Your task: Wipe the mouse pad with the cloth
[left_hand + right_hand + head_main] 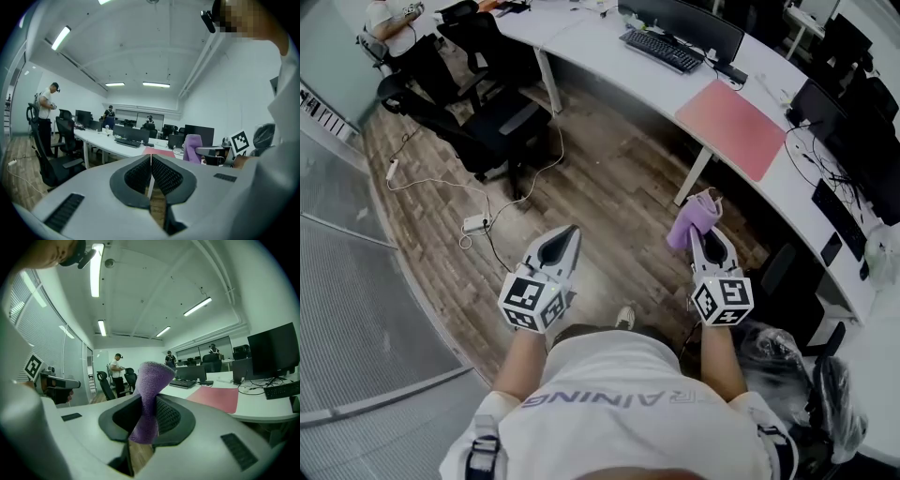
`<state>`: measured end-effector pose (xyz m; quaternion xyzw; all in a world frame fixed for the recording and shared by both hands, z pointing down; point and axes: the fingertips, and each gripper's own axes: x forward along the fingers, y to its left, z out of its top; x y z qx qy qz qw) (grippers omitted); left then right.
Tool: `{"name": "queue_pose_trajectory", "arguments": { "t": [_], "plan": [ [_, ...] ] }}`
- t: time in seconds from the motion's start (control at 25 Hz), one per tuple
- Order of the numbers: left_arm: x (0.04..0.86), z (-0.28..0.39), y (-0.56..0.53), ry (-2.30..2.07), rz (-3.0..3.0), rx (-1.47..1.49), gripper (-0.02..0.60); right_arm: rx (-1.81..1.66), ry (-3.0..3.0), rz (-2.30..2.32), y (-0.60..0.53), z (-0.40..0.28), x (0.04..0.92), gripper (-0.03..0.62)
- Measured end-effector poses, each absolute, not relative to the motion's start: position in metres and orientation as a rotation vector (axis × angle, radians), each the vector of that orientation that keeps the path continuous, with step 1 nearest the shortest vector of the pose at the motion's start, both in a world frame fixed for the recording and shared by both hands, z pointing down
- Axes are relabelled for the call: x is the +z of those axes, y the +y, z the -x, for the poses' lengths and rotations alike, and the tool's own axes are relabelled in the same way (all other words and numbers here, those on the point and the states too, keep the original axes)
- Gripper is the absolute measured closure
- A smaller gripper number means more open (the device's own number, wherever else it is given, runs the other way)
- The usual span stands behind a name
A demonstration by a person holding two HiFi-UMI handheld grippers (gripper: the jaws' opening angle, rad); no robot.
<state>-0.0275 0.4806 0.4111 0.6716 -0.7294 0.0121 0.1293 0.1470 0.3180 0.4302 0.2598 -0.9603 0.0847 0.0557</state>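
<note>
Head view: wipe not started, I'd say. Right gripper point(705, 232) holds the purple cloth point(694, 217) over the floor. Pink mouse pad point(731, 127) lies at the desk's point(586, 39) near edge, well apart; keyboard point(661, 49) beyond it, chair point(492, 127) off left
Left gripper view: left gripper point(151, 157) jaws together, empty
Right gripper view: jaws pinch the cloth; nothing seen blocking the approach

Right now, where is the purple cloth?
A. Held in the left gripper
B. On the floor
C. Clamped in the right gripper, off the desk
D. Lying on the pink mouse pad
C: the right gripper is shut on the purple cloth, short of the pink mouse pad.
</note>
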Motion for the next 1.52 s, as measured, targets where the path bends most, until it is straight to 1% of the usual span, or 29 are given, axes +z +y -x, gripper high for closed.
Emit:
{"name": "queue_pose_trajectory", "arguments": {
  "t": [0.32,0.6,0.76,1.2,1.52],
  "plan": [
    [0.418,0.023,0.410,-2.058,-2.005,0.060,0.548,0.296,-2.891,-0.845,0.260,-0.153,0.442,0.499],
    [0.425,0.049,0.355,-2.007,-2.066,0.040,0.548,0.286,-2.856,-0.909,0.218,-0.135,0.449,0.498],
    [0.420,0.079,0.320,-1.986,-2.090,0.017,0.548,0.288,-2.837,-0.950,0.189,-0.111,0.447,0.497],
    [0.422,0.187,0.249,-1.876,-2.148,-0.005,0.548,0.252,-2.773,-1.049,0.134,-0.013,0.438,0.497],
    [0.430,0.248,0.212,-1.794,-2.205,-0.011,0.548,0.240,-2.724,-1.154,0.109,0.036,0.439,0.497]
  ]
}}
